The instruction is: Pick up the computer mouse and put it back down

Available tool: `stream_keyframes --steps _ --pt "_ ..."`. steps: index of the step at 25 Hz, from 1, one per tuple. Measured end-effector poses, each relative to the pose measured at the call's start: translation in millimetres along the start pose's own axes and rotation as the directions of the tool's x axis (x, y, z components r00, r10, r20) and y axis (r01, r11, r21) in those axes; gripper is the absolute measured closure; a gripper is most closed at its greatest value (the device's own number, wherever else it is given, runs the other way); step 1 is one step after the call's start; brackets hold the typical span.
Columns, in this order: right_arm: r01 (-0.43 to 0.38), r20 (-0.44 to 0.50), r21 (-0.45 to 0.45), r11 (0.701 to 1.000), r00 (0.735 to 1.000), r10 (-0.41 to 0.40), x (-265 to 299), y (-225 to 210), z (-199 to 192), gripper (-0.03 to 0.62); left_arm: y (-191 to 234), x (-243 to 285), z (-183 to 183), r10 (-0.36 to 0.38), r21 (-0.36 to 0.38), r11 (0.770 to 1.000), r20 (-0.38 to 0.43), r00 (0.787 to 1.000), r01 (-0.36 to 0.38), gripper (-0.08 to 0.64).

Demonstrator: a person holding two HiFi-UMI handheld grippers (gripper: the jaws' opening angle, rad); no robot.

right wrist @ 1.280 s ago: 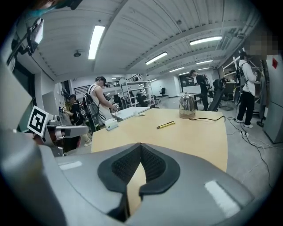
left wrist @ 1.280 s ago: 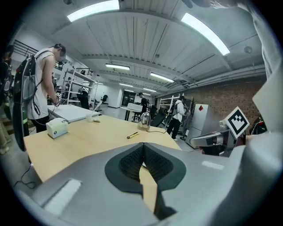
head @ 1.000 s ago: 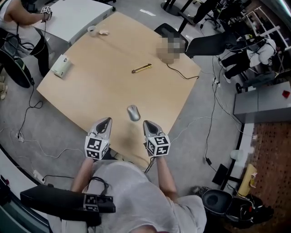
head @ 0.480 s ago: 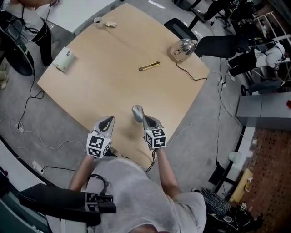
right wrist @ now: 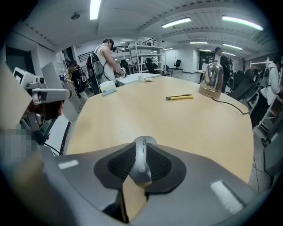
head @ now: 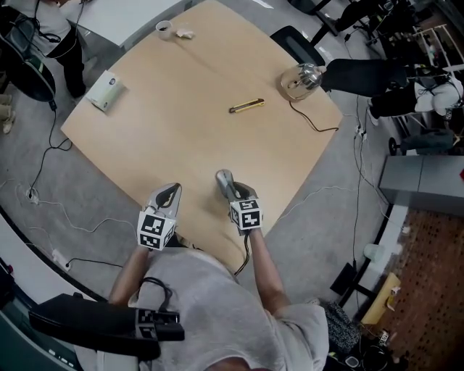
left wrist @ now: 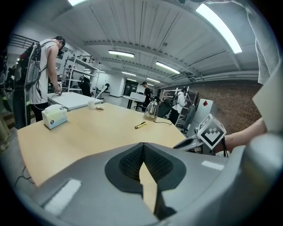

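Pinching the grey oval computer mouse (right wrist: 140, 161), my right gripper's (head: 232, 190) jaws just widening; tan wooden table's (head: 181, 109) edge at six o'clock; left gripper's (head: 170, 190) jaws together.

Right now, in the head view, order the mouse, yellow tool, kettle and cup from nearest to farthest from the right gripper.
1. mouse, between the fingers of the right gripper, which have just been opening
2. yellow tool, mid-table
3. kettle, right corner
4. cup, far left corner

Lit from overhead by long ceiling strip lights (left wrist: 219, 27), with a broad pale wooden table (head: 181, 123) on a grey floor (head: 341, 232) strewn with cables (head: 357, 156), a white table (head: 123, 18) far left, metal shelving (right wrist: 148, 53) beyond and a brick wall (left wrist: 230, 99) at right.
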State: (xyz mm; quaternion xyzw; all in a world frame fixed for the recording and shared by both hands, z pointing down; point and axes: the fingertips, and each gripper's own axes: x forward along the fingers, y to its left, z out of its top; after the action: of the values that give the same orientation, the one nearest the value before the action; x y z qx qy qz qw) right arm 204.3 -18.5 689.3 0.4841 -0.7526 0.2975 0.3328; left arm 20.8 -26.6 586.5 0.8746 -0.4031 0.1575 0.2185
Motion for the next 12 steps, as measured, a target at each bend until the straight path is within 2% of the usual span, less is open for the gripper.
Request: stream_keyframes --steps 12 --pt "0.012 -0.136 -0.001 1.000 0.991 -0.012 28.0 0.7 -13.2 0.343 24.9 8.1 -6.4 0.004 -0.033 0.999 -0.027 1.000 -0.004 0.540"
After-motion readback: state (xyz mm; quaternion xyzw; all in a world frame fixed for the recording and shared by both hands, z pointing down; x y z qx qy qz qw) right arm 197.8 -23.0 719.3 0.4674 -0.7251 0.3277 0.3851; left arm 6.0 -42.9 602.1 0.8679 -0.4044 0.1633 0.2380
